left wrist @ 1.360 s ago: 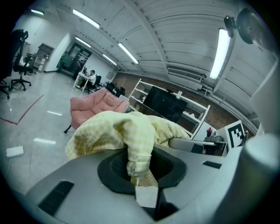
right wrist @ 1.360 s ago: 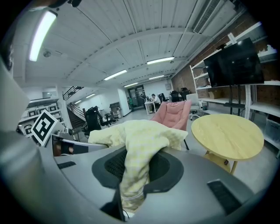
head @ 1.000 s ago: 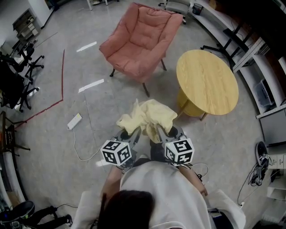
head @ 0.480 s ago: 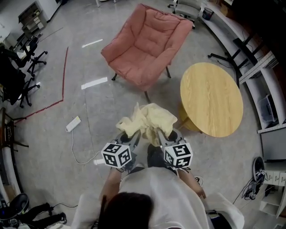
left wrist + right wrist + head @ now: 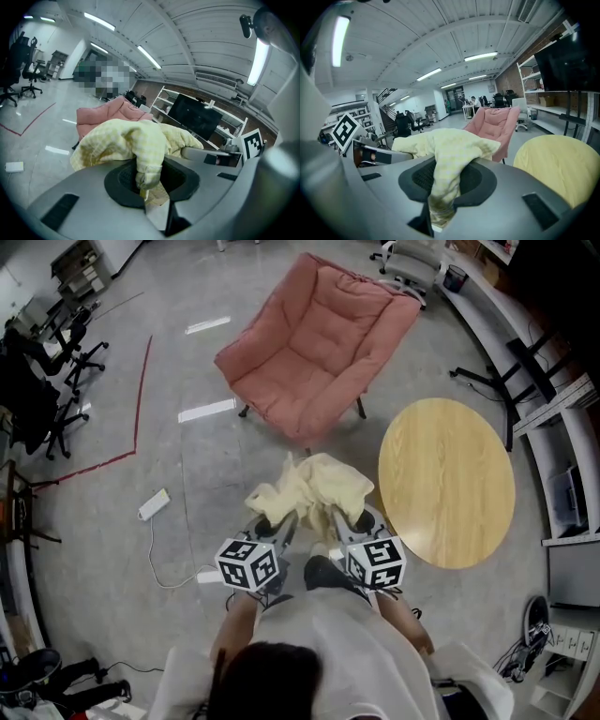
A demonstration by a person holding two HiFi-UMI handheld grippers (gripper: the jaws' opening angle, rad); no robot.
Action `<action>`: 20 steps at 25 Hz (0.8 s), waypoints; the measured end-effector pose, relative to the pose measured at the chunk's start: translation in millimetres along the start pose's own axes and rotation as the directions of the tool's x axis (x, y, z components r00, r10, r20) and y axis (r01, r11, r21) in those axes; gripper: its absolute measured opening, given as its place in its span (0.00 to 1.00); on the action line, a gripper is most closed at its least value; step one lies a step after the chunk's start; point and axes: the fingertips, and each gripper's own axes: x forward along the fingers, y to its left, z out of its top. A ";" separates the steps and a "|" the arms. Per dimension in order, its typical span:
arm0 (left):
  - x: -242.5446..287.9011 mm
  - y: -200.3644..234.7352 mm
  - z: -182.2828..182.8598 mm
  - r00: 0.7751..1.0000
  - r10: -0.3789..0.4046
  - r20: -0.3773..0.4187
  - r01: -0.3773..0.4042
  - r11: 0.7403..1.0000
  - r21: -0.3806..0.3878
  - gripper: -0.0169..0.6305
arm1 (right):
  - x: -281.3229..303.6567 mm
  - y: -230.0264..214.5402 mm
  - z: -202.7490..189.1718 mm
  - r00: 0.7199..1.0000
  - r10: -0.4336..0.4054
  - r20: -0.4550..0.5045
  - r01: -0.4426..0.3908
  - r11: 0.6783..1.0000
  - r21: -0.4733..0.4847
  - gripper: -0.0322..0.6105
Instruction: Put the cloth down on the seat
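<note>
Short of the pink chair (image 5: 314,343), over bare floor, the yellow cloth (image 5: 309,486) hangs bunched between the left gripper (image 5: 283,523) and the right gripper (image 5: 330,519), each clamped on a fold of it. The seat is well ahead, so releasing here would probably drop the cloth on the floor. Its loose front edge could also catch the chair's rim and end up draped half off.

A round wooden table (image 5: 446,482) is seen. Well to its left, a white power strip (image 5: 154,503) is laid on the floor, with red tape (image 5: 142,395) beyond it.
</note>
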 end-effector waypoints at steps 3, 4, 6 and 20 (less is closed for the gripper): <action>18.2 -0.5 11.3 1.000 0.008 0.010 -0.008 1.000 -0.006 0.16 | 8.7 -17.9 10.6 1.000 0.009 0.000 -0.009 1.000 -0.008 0.21; 24.1 -1.0 14.5 1.000 0.010 0.013 -0.010 1.000 -0.007 0.16 | 11.4 -23.4 13.6 1.000 0.011 0.001 -0.011 1.000 -0.010 0.21; 34.0 -1.5 19.0 1.000 0.014 0.017 -0.014 1.000 -0.004 0.16 | 17.1 -32.8 17.8 1.000 0.014 0.001 -0.014 1.000 -0.015 0.21; 68.1 3.7 32.1 0.999 0.042 0.029 -0.042 0.999 -0.011 0.16 | 39.8 -62.5 29.2 0.999 0.045 0.003 -0.044 0.998 -0.037 0.21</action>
